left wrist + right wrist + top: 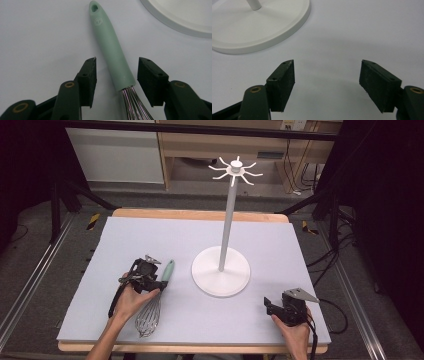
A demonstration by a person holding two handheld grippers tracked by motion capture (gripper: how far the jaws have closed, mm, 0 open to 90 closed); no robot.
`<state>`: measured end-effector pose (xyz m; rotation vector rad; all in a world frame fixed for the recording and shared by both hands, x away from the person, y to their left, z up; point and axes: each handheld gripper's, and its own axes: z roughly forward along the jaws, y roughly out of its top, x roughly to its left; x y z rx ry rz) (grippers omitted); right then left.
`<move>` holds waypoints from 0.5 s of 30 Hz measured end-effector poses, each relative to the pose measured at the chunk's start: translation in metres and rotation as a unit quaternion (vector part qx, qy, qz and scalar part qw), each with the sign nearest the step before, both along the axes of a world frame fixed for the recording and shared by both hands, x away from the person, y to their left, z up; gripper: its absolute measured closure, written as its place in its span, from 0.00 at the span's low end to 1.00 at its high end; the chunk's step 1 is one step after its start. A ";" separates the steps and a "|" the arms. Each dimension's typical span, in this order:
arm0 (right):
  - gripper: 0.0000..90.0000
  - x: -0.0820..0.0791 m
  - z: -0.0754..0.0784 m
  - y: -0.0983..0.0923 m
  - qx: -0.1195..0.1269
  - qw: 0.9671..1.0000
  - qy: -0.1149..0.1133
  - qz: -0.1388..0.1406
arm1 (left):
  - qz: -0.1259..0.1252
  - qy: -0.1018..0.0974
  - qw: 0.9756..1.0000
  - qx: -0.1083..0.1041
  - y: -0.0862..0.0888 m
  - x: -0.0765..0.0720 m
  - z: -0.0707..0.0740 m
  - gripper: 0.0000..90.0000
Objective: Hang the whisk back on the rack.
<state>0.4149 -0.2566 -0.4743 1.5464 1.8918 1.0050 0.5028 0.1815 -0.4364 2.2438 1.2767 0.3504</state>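
Left gripper [117,72] fingers astride whisk [112,52] handle, gaps both sides; right gripper [327,77] fingers apart, empty, near stand [249,27].

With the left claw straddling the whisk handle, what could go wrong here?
1. The left claw sits low on the mint handle, beside the wires; closing there might pinch them or let the whisk tip.
2. There is a gap at both pads, so the tapered handle could twist as they meet it.
3. The stand base lies close; a swing could knock it.
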 end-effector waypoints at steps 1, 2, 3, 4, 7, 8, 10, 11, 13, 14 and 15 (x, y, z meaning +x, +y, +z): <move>0.32 0.000 0.000 0.000 0.001 1.000 0.001 -0.001 | 0.000 0.002 1.000 -0.001 -0.001 0.000 -0.001 0.56; 0.32 0.000 0.000 0.000 0.002 1.000 0.002 -0.001 | -0.002 0.005 1.000 0.000 -0.002 0.000 -0.001 0.56; 0.32 0.000 0.000 0.000 0.003 1.000 0.003 -0.001 | -0.002 0.005 1.000 0.000 -0.002 0.000 -0.001 0.56; 0.32 0.000 0.000 0.000 0.003 1.000 0.003 -0.001 | -0.003 0.008 1.000 0.002 -0.003 0.000 -0.002 0.56; 0.32 0.000 0.000 0.000 0.002 1.000 0.004 0.000 | -0.002 0.016 1.000 0.005 -0.005 0.001 -0.004 0.58; 0.32 0.000 0.000 -0.001 0.002 1.000 0.003 0.000 | -0.001 0.018 1.000 0.004 -0.005 0.001 -0.005 0.59; 0.32 0.000 0.000 0.000 0.003 1.000 0.004 0.000 | 0.001 0.023 1.000 0.008 -0.005 0.002 -0.006 0.59; 0.32 0.000 0.000 0.000 0.003 1.000 0.006 -0.002 | 0.001 0.026 1.000 0.008 -0.005 0.003 -0.007 0.60; 0.32 0.000 0.000 0.000 -0.001 1.000 0.004 0.001 | 0.002 0.029 1.000 0.006 -0.006 0.003 -0.010 0.60; 0.32 0.000 0.000 0.000 -0.001 1.000 0.004 0.001 | 0.002 0.029 1.000 0.006 -0.006 0.003 -0.010 0.60; 0.32 0.000 0.000 0.000 -0.004 1.000 0.005 0.000 | 0.003 0.032 0.999 0.008 -0.006 0.003 -0.012 0.61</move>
